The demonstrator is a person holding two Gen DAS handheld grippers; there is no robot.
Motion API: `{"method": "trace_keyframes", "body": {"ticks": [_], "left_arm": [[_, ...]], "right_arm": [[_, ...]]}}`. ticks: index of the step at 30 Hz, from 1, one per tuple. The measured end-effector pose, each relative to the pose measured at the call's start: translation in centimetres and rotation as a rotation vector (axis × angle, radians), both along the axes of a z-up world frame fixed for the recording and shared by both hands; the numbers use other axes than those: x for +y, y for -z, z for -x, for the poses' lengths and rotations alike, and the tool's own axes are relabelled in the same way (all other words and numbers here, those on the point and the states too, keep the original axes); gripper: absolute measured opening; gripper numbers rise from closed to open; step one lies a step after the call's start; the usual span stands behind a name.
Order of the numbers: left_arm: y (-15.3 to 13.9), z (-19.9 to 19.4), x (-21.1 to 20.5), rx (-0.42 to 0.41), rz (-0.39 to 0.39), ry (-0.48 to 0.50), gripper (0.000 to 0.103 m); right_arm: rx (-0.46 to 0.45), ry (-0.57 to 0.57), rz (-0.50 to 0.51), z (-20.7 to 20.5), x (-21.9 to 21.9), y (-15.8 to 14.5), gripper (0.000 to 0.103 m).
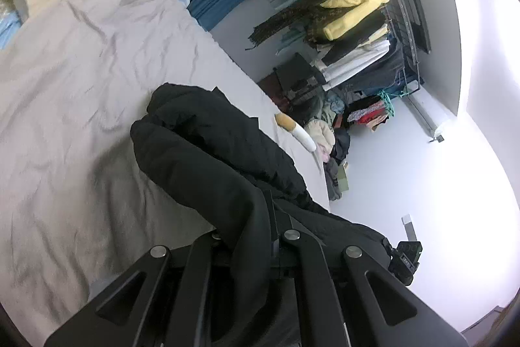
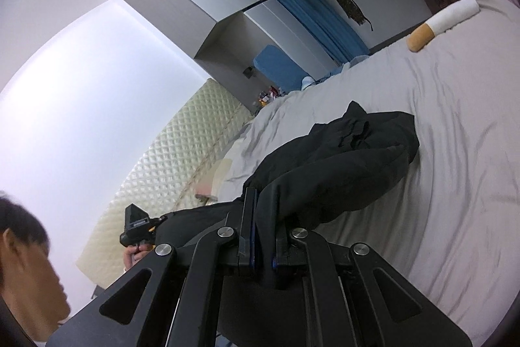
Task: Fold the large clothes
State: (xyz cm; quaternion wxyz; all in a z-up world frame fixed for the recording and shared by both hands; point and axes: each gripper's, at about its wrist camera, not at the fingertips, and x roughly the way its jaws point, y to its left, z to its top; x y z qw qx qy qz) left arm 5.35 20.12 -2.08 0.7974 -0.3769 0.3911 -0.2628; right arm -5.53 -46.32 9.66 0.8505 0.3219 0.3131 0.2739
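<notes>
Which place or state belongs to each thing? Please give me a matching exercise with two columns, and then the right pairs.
Things:
1. black padded jacket
2. cigarette-shaped orange and white pillow
3. yellow fleece garment
4. blue pleated curtain

Places or states:
A. lies on the grey bedsheet near the bed's far edge
B. hangs beside the grey wardrobe
C. clamped by the left gripper and the right gripper
D. draped on top of the clothes rack

Pairs: 1-C, 2-A, 3-D, 4-B
</notes>
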Motion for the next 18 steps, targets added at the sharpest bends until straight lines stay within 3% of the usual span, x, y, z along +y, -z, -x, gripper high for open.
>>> {"method": "trace_keyframes", "body": {"ticks": [4, 8, 18], "left_arm": [[0.2, 1.8, 0.7, 0.014, 0.027, -0.013, 0.003], [0.4, 1.2, 0.8, 0.039, 0.028, -0.017, 0.003], [-0.4, -6.2, -0.4, 0.114, 0.026, -0.053, 0.005]], "right_arm": [[0.01, 0.009, -0.011, 1.6, 0.1, -0.3, 0.005], [0.03, 0.019, -0.016, 0.0, -0.1, -0.2, 0.005], [0.091, 0.094, -0.071, -8.5, -2.3, 1.0, 0.006]]}}
